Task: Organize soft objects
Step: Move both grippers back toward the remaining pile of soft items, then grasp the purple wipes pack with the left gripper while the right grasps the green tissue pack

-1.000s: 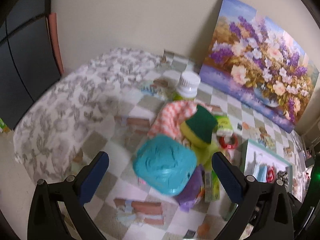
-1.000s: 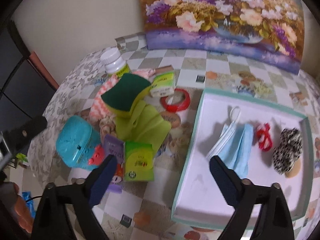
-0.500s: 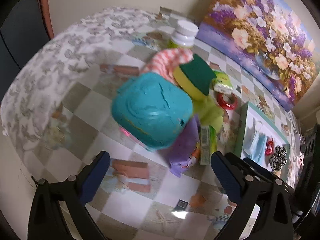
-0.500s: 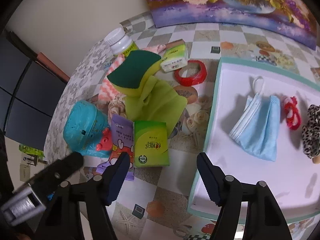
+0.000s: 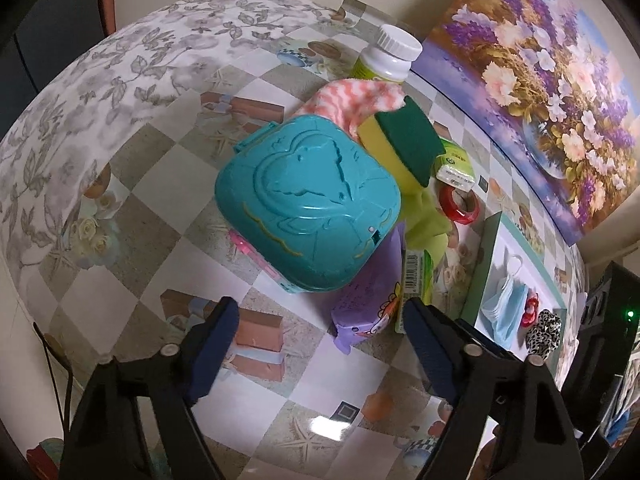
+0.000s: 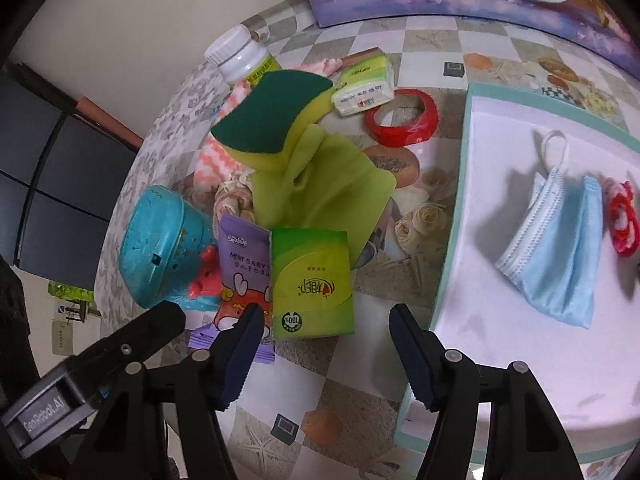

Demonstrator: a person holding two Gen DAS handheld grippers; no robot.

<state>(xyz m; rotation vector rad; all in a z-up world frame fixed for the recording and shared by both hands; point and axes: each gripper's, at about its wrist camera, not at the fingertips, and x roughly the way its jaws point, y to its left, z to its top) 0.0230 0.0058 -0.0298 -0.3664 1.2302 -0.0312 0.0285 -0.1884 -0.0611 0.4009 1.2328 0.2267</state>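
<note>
Teal plastic case (image 5: 308,204) crowds purple wipes pack (image 6: 240,256) & green tissue pack (image 6: 312,280) beside the tray (image 6: 452,216), w/ left gripper (image 5: 320,344) & right gripper (image 6: 326,344) both spread, empty, above them.

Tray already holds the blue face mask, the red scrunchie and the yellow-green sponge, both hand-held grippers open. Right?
Not quite. The sponge is not in the tray; the right wrist view shows it outside, on the pile beside the white-capped bottle. The blue face mask and red scrunchie are in the tray, and the left hand-held gripper and right hand-held gripper are both open.
</note>
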